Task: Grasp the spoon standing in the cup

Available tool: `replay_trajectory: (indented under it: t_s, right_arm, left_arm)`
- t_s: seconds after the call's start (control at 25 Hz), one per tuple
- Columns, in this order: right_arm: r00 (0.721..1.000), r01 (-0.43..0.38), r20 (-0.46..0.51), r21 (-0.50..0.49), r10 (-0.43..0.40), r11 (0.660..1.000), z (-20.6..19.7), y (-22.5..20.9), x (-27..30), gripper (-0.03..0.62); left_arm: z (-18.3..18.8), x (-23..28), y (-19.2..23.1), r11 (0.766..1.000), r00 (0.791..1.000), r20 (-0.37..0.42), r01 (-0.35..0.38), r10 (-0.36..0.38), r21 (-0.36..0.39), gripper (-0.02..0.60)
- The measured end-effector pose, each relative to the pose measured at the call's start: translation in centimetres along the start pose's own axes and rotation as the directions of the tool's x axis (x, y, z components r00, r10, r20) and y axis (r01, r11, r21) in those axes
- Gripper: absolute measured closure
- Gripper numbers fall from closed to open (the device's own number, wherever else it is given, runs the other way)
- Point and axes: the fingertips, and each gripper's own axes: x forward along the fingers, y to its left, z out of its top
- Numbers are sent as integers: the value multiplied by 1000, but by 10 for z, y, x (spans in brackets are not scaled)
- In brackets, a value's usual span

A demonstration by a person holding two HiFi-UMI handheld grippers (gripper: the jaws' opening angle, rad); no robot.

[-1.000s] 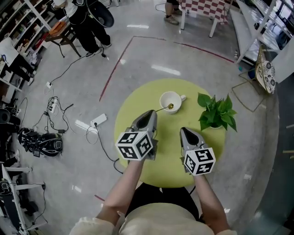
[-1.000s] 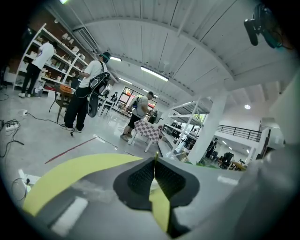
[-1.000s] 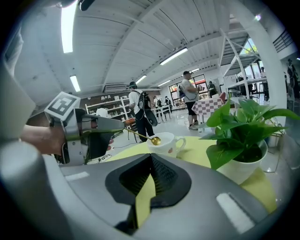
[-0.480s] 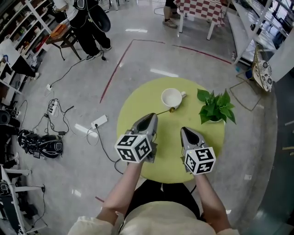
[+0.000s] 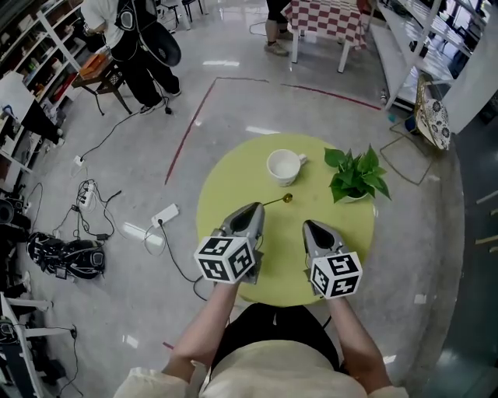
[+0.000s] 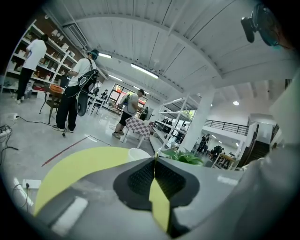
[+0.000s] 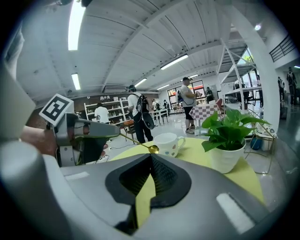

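My left gripper (image 5: 254,207) is shut on the handle of a thin gold spoon (image 5: 278,200). The spoon sticks out level over the yellow-green round table (image 5: 226,183), its bowl hanging clear of the white cup (image 5: 283,166) and a little nearer to me. In the right gripper view the left gripper (image 7: 104,131) pinches the handle and the spoon bowl (image 7: 153,149) hovers in front of the cup (image 7: 168,143). The left gripper view shows its jaws (image 6: 154,159) pressed together, with the cup (image 6: 138,153) just beyond. My right gripper (image 5: 309,224) hovers over the table, shut and empty.
A potted green plant (image 5: 355,176) stands to the right of the cup. On the floor to the left lie cables and a power strip (image 5: 165,214). People stand at the back near a checkered table (image 5: 327,17). Shelving lines both sides of the room.
The spoon has come out of the cup: its bowl was inside the cup, then at the rim, and now hangs nearer to me. Both grippers have drawn back slightly from the cup.
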Motion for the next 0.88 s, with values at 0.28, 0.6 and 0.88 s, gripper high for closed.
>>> replay_trajectory:
  t_s: [0.28, 0.6, 0.88]
  right_arm:
    - [1000, 20, 7, -1, -20, 1000, -5, 6, -16, 592]
    - [999, 39, 17, -3, -39, 999, -7, 9, -30, 592]
    - [999, 52, 12, 0, -52, 999, -13, 17, -39, 591]
  left_arm:
    - [-15, -10, -7, 1000, 1000, -30, 10, -9, 25, 575]
    - [-32, -23, -13, 999, 998, -57, 8, -6, 41, 575]
    - [-45, -34, -14, 999, 997, -83, 15, -11, 49, 575]
